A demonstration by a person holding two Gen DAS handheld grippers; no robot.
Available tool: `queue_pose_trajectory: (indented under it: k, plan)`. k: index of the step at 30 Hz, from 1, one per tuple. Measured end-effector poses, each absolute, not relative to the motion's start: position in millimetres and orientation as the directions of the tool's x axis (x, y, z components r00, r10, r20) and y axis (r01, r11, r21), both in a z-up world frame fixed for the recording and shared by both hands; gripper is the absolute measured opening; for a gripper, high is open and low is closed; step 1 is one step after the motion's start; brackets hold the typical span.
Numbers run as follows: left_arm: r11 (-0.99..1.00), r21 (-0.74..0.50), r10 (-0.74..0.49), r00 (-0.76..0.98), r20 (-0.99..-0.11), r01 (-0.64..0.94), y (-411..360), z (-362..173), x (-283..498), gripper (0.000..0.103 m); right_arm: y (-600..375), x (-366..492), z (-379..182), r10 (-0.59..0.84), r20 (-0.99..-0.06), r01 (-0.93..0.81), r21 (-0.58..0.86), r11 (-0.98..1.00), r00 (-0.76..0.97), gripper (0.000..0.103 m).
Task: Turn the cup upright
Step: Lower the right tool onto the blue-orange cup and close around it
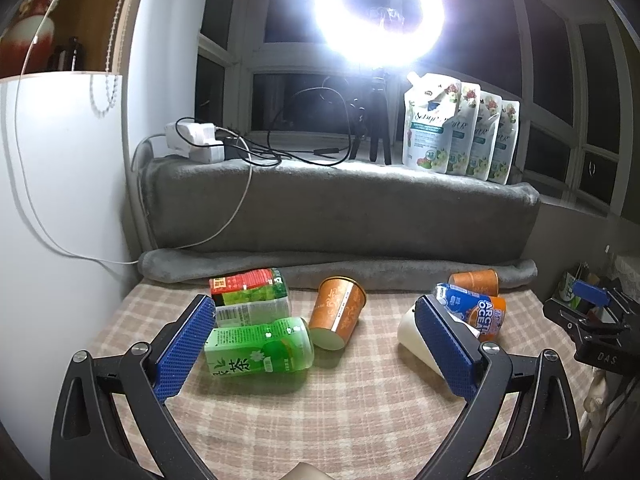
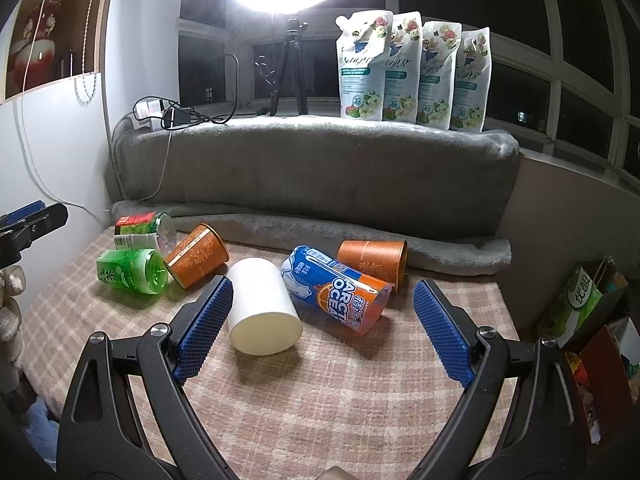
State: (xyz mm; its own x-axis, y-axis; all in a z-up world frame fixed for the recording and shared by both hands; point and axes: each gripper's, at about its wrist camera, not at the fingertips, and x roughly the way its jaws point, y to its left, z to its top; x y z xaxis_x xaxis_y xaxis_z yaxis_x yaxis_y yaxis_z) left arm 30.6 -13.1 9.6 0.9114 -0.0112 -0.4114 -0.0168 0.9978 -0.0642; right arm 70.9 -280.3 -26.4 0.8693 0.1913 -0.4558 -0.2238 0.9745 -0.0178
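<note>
Grippers are held spread above the near edge of the checked cloth [image 2: 320,400], the left gripper [image 1: 316,344] and the right gripper [image 2: 322,320] both empty. Mid-cloth, a white cup [image 2: 262,308] is seen lying on its side, touching the right gripper's left pad. Farther back, two orange cups [image 2: 198,256] lie toppled among bottles near the grey blanket [image 2: 312,168].

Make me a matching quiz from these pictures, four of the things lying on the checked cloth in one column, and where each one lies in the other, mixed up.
Things:
1. white cup
2. green tea bottle
3. Arctic Ocean bottle
4. patterned orange cup

Places:
A. farthest left of the four, on its side
B. between the white cup and the plain orange cup
C. nearest the right gripper, flat end toward the camera
D. between the green bottle and the white cup

Pairs: 1-C, 2-A, 3-B, 4-D
</note>
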Motion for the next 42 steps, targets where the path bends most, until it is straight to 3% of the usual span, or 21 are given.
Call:
queue_pose_trajectory:
  k: [10, 17, 20, 28, 42]
  plan:
    - [0.998, -0.06, -0.009, 0.904, -0.428, -0.019, -9, 5, 33, 0.1, -290, 97, -32, 0.218, -0.525, -0.29, -0.057, 0.955, 0.822, 0.094]
    - [0.999, -0.043, 0.0, 0.894, -0.449, -0.021, -4, 0, 31, 0.1, -290, 136, -40, 0.241, -0.632, -0.415, -0.141, 0.899, 0.736, 0.093]
    - [0.999, -0.03, 0.01, 0.889, -0.458, -0.027, -1, -1, 29, 0.1, -283, 155, -46, 0.233, -0.681, -0.473, -0.188, 0.861, 0.694, 0.085]
    - [0.999, -0.027, 0.017, 0.874, -0.486, -0.035, 6, -6, 27, 0.1, -268, 207, -73, 0.193, -0.802, -0.608, -0.246, 0.755, 0.565, 0.074]
    - [0.995, -0.025, 0.067, 0.858, -0.509, -0.093, 18, -10, 34, 0.1, -224, 252, -116, 0.1, -0.9, -0.759, -0.294, 0.582, 0.425, 0.065]
